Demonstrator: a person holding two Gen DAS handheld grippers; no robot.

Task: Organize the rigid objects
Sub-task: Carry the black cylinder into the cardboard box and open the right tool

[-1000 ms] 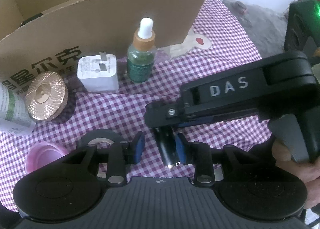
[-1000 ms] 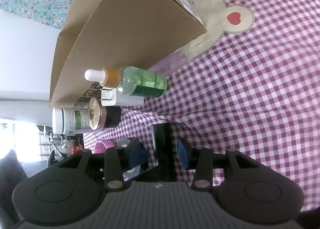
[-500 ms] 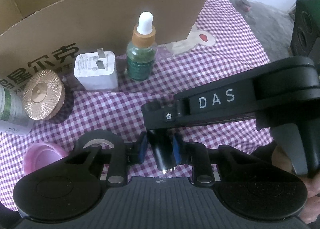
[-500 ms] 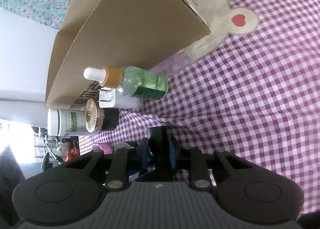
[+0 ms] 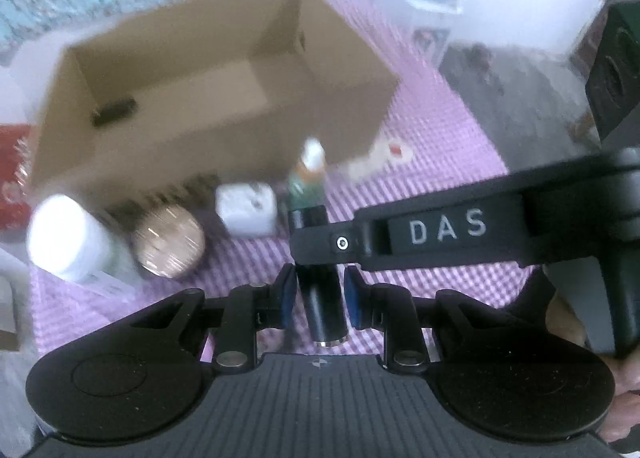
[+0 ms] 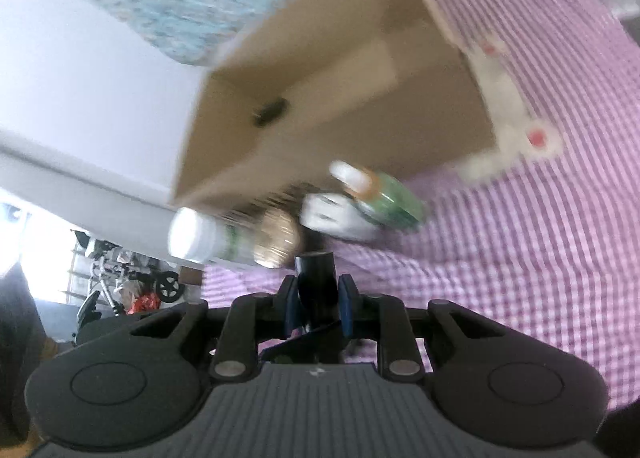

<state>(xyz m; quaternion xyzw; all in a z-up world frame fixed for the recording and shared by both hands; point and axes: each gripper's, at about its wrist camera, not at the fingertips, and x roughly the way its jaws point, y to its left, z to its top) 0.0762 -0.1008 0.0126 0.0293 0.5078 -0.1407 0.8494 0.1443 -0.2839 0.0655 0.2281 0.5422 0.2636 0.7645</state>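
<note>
I see both jaws clamped on same black tube (image 5: 321, 298): left gripper (image 5: 318, 296) pinching its lower end, right gripper (image 6: 318, 300) its upper end. Tube sits in front of box (image 5: 224, 126), above checked cloth (image 5: 440, 178). Against box front wall: white jar (image 5: 68, 238), gold lid (image 5: 168, 242), white plug (image 5: 246, 210), dropper bottle (image 5: 308, 178). Box open, dark item inside, too blurred to tell.
</note>
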